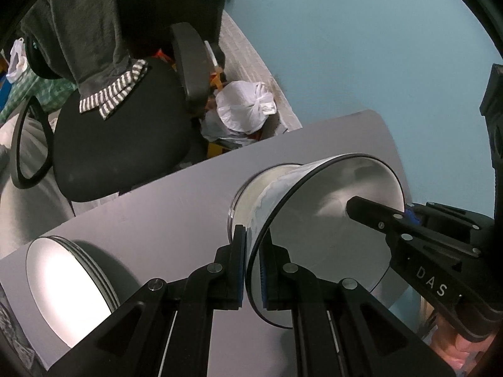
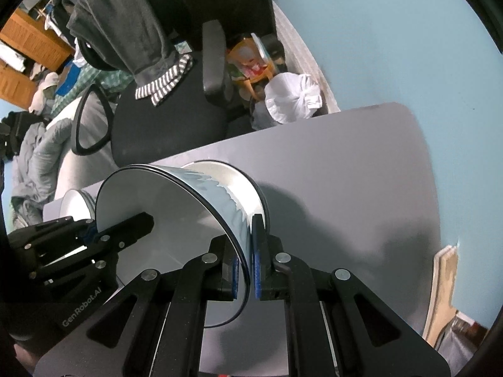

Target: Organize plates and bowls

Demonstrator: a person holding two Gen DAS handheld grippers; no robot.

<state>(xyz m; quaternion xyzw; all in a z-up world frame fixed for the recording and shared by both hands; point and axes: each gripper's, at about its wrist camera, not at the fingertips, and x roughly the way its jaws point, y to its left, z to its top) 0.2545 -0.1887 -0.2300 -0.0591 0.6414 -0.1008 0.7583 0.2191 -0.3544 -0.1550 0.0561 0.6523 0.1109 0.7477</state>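
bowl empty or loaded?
Empty. The bowl's inside shows bare white in both wrist views, with only the tongs' fingers over its rim.

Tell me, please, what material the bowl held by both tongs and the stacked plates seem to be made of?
Bowl: probably glazed ceramic; glossy white inside, dark rim, blue-grey drip pattern outside. Melamine is also possible.
Stacked plates: likely the same glazed ware; smooth white face with a bright glare, thin dark edges.

White letters "DAS" stand on the right gripper [image 1: 377,216] (partly cut off); "GenRobot.AI" stands on the left gripper [image 2: 122,232].
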